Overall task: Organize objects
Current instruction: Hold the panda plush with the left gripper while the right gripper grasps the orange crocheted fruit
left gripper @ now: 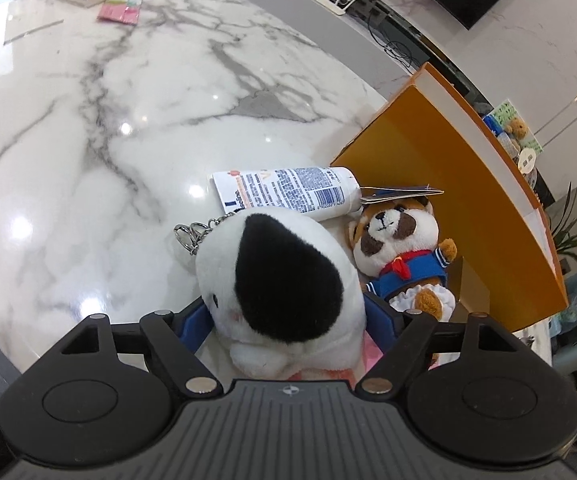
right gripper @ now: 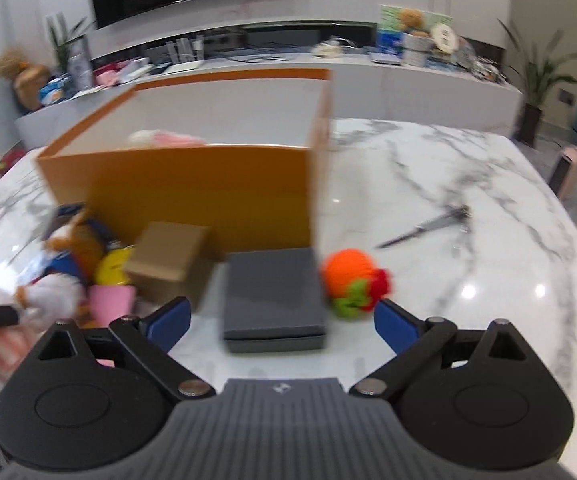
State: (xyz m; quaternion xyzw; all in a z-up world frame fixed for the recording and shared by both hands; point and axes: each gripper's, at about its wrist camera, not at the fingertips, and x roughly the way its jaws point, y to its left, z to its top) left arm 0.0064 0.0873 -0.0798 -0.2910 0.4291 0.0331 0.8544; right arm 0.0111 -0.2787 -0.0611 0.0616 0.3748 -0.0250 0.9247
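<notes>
White marble table (right gripper: 468,184), orange cardboard box (right gripper: 192,196) at twelve o'clock, nearly empty. Left gripper (left gripper: 286,316) clasps black-and-white plush toy (left gripper: 284,276); right gripper (right gripper: 282,322) gapes empty (most clutter unsorted).

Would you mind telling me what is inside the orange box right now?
Inside the orange box, the right wrist view shows only something soft, pink and white above the near wall. That wall hides the rest, and blur keeps me from identifying it.

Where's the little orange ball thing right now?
In the right wrist view, the orange yarn ball lies on the marble table, right of the grey case.
</notes>
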